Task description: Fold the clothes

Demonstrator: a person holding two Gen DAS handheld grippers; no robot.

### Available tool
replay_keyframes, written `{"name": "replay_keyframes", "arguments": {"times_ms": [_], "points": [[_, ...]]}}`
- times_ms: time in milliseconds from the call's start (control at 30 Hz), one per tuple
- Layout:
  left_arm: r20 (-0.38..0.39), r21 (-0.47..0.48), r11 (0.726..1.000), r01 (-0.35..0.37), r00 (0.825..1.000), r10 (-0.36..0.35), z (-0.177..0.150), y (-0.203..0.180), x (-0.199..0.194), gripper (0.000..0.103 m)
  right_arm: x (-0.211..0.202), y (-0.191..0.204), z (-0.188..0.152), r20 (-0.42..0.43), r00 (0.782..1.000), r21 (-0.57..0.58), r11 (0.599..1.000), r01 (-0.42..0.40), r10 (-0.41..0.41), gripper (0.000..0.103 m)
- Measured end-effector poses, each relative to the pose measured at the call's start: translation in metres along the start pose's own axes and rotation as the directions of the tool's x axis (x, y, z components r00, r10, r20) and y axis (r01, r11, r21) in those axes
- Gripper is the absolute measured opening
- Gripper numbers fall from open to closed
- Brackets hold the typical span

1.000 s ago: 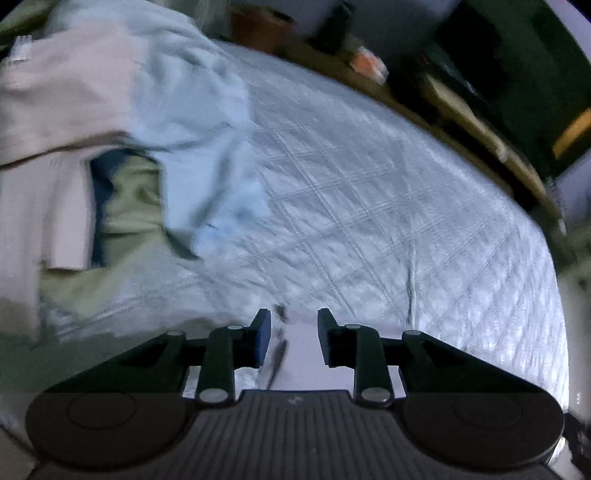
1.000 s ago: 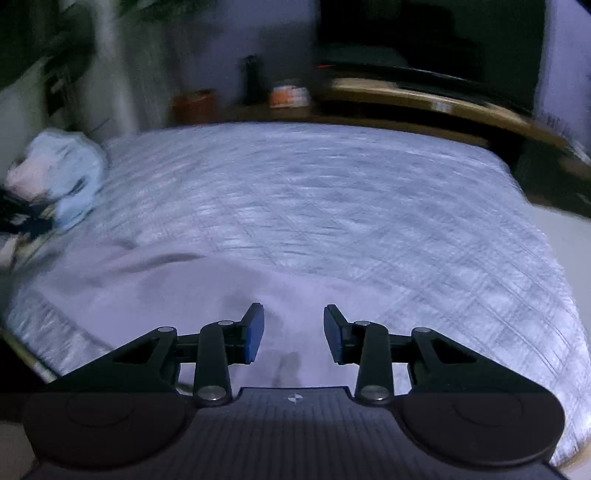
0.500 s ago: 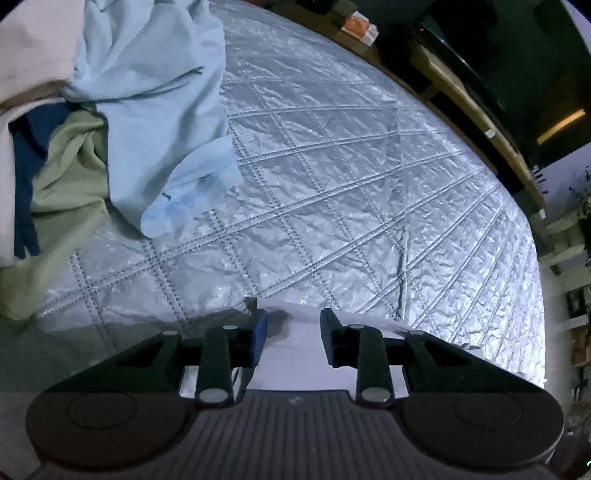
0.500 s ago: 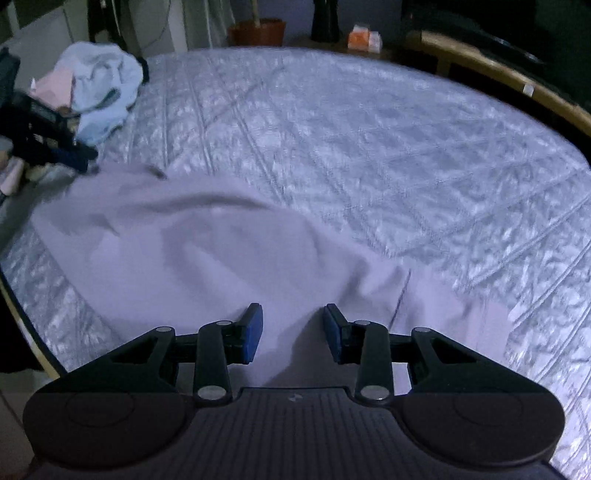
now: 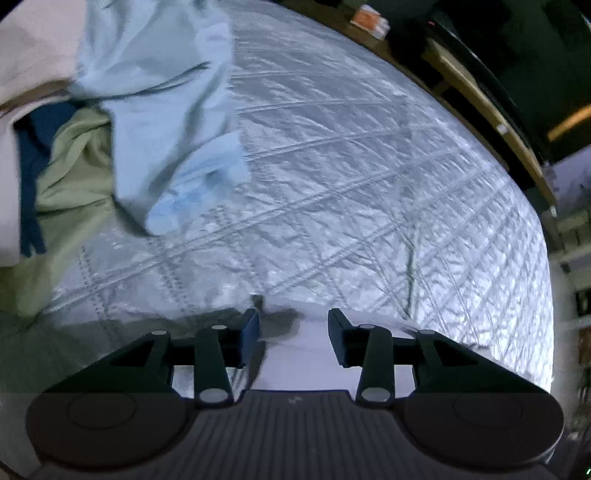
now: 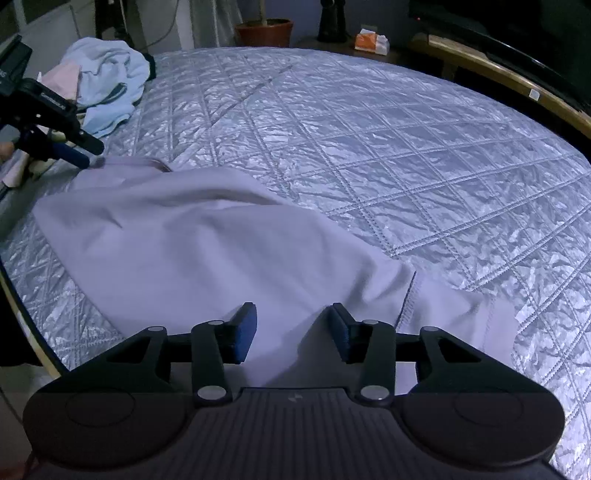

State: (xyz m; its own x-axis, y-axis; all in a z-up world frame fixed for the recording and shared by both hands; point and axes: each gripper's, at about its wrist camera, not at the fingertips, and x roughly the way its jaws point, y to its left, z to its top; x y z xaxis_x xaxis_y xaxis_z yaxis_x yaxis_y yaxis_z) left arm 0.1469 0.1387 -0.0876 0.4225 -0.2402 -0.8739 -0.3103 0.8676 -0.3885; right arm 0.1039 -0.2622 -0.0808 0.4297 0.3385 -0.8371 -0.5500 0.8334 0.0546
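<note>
Right wrist: both grippers [image 6: 290, 328] [image 5: 293, 334] wide over lilac garment [image 6: 207, 243]; clothes pile [image 6: 107, 81] beyond.

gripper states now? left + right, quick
Left gripper: open, holding nothing, at the corner of the lavender garment.
Right gripper: open, holding nothing, over the garment's near edge.

Premises: a bedroom in a private home. Evidence: a wide bed under a silver-grey quilted bedspread [image 6: 369, 147] fills the area ahead of both hand-held grippers, edged by a wooden bed frame [image 6: 498, 74] to the far right. A heap of unsorted clothes [image 5: 129, 110] lies ahead-left of the left gripper. Beyond the bed's far edge stand a terracotta plant pot [image 6: 264, 31] and an orange tissue pack [image 6: 371, 40]. Lighting is dim.
</note>
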Motion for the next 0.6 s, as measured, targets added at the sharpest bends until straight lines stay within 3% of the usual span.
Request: {"name": "replay_keyframes", "arguments": {"times_ms": [133,467,600], "points": [[-0.02,0.064,0.998,-0.005,1.0,0.007,-0.008,-0.012,0.009,0.035,0.002,0.002,0.0,0.002,1.0,-0.01,1.0,-0.001,0.001,0.055],[-0.015,0.126,0.989,-0.078,0.997,0.08,-0.015,-0.016,0.019,0.008,0.002,0.0,0.001,0.003,1.0,0.0,1.0,-0.007,0.007,0.055],[0.014,0.207,0.971,-0.123,0.992,0.123,-0.02,-0.026,0.019,0.002,0.002,0.0,0.001,0.004,1.0,0.002,1.0,-0.006,0.006,0.055]]}}
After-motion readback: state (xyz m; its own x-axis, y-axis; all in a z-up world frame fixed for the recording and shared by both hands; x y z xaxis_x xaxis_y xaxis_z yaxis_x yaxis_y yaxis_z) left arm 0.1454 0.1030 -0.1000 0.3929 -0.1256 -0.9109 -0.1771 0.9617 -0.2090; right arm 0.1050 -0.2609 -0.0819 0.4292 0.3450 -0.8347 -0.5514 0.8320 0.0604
